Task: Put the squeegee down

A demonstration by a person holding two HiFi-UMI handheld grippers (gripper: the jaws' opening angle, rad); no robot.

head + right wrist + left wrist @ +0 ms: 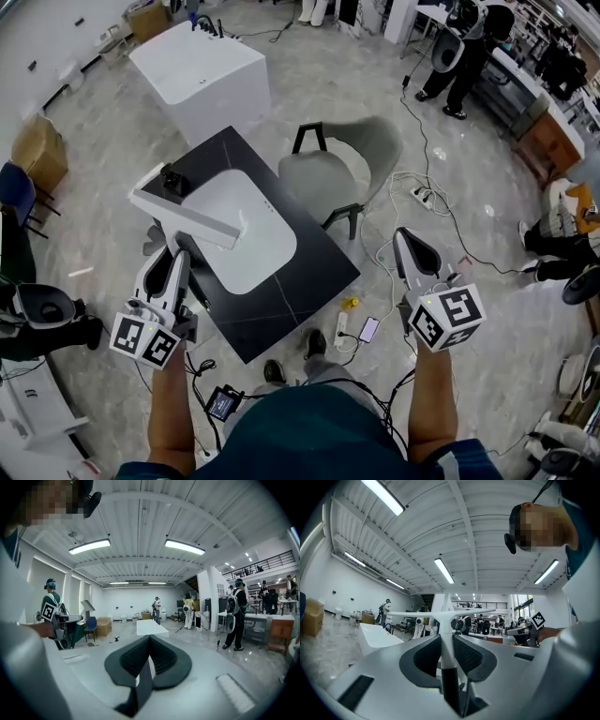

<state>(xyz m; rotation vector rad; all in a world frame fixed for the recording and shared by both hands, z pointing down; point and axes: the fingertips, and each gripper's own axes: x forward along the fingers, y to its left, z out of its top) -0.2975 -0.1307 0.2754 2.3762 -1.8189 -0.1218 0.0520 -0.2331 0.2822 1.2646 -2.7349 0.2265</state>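
The squeegee (183, 216) is white and T-shaped, with a long flat blade and a handle that turns dark lower down. My left gripper (174, 259) is shut on that handle and holds the blade in the air over the left edge of the black table (309, 272). In the left gripper view the squeegee (446, 616) stands upright between the pads of the left gripper (447, 653). My right gripper (406, 236) is off the table's right side, above the floor. In its own view the right gripper (149, 641) is shut with nothing in it.
A white basin (248, 234) lies on the black table. A grey chair (342, 169) stands behind the table and a white block (202, 75) further back. A power strip (342, 323), a phone (368, 329) and cables lie on the floor. People stand around the room.
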